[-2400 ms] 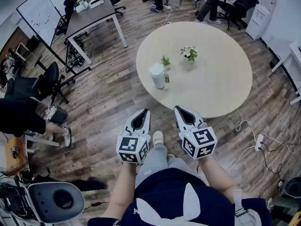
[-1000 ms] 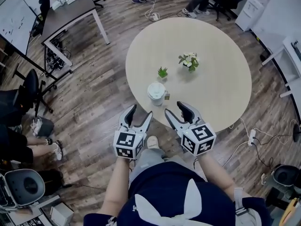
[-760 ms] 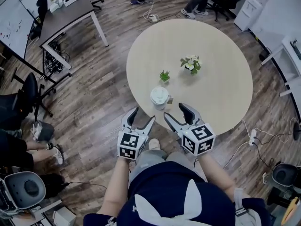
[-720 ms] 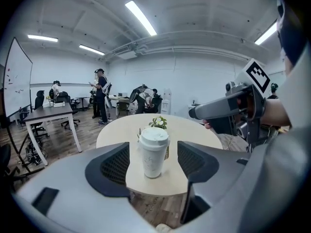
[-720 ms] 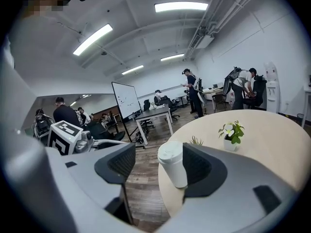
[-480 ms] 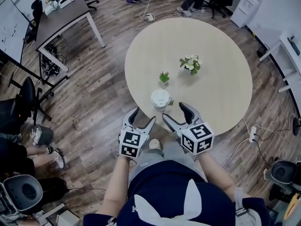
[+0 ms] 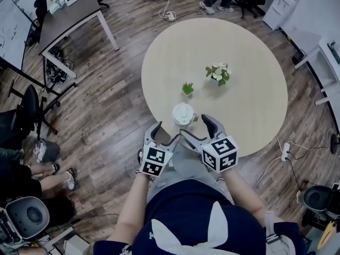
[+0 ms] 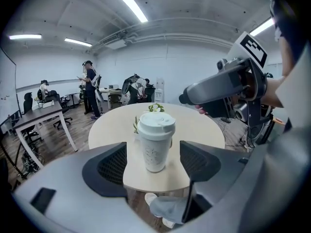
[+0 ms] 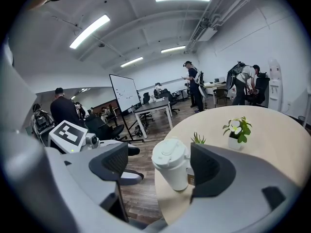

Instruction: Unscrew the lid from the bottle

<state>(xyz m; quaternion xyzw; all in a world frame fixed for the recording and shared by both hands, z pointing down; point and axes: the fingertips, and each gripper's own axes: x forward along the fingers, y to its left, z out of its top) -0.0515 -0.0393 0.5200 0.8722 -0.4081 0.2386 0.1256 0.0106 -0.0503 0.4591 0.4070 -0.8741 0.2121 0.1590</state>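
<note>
At the near edge of the table (image 7: 249, 62) the bottle (image 8: 155, 153) stands upright, lid (image 8: 156, 122) on top, and just off that edge the left gripper (image 7: 166, 132) and right gripper (image 7: 195, 127) aim at it about equally near, their jaws spread and empty, having just been opening wider.

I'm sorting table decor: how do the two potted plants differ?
The spiky plant is plain green; the flowering plant has white blooms. The spiky plant is smaller and nearer the bottle than the flowering plant. Both stand upright on the round table.
</note>
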